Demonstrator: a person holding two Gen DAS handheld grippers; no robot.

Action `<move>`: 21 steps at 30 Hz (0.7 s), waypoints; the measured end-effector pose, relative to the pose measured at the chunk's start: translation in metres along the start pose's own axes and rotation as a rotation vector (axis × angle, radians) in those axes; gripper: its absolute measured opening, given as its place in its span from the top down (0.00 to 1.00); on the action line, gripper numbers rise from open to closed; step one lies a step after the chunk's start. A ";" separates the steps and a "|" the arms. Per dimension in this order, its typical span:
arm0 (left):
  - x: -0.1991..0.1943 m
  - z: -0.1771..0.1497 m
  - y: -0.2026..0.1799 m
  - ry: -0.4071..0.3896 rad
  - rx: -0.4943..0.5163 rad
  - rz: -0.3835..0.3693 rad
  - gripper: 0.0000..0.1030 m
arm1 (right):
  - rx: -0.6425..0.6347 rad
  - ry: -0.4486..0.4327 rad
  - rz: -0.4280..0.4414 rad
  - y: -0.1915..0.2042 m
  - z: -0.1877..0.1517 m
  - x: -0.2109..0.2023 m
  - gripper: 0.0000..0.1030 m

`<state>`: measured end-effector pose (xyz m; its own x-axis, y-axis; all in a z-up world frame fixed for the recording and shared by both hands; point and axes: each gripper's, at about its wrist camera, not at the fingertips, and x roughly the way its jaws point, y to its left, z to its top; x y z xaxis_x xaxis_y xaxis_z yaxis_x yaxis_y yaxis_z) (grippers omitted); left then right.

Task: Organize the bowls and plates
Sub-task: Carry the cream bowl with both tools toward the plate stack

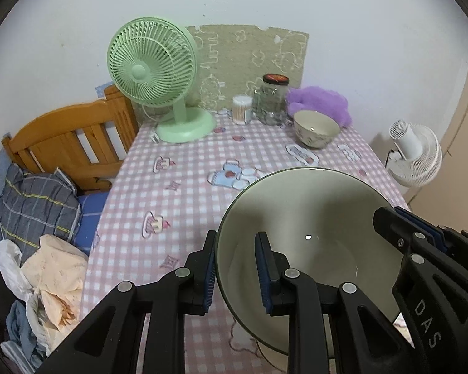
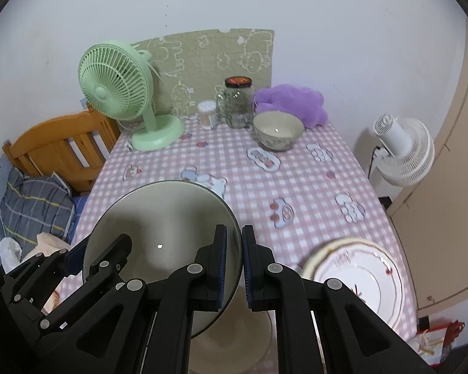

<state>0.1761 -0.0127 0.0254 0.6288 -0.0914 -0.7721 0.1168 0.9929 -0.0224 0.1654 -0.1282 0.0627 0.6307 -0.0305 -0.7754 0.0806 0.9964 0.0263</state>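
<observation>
A large pale bowl with a dark rim (image 1: pixel 312 212) (image 2: pixel 159 212) hangs just above the checked tablecloth near the front edge, held from both sides. My left gripper (image 1: pixel 236 235) (image 2: pixel 98 249) is shut on its left rim, one finger inside and one outside. On the opposite rim, my right gripper (image 2: pixel 234 228) (image 1: pixel 382 216) is shut the same way. A smaller patterned bowl (image 1: pixel 316 132) (image 2: pixel 277 131) stands at the back of the table. Stacked white plates with a gold and red pattern (image 2: pixel 358 280) lie at the front right corner.
Along the wall stand a green desk fan (image 1: pixel 153 71), a cotton-swab tub (image 1: pixel 241 109), a glass jar (image 1: pixel 271 99) and a purple plush (image 1: pixel 321 99). A wooden bed frame (image 1: pixel 65 143) with bedding is at the left. A white floor fan (image 2: pixel 402 149) stands right of the table.
</observation>
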 end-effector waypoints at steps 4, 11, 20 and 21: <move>-0.001 -0.016 -0.006 0.015 0.004 -0.003 0.80 | -0.006 0.018 0.001 -0.006 -0.017 -0.002 0.87; 0.003 -0.041 -0.018 0.056 0.011 0.009 0.80 | -0.008 0.069 0.009 -0.018 -0.043 0.002 0.88; 0.022 -0.067 -0.020 0.117 -0.006 0.038 0.80 | -0.051 0.142 0.013 -0.017 -0.068 0.019 0.88; 0.023 -0.068 -0.019 0.121 -0.006 0.039 0.80 | -0.052 0.147 0.014 -0.017 -0.069 0.021 0.88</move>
<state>0.1361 -0.0289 -0.0354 0.5350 -0.0435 -0.8437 0.0892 0.9960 0.0052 0.1238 -0.1405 0.0022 0.5111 -0.0086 -0.8595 0.0305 0.9995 0.0081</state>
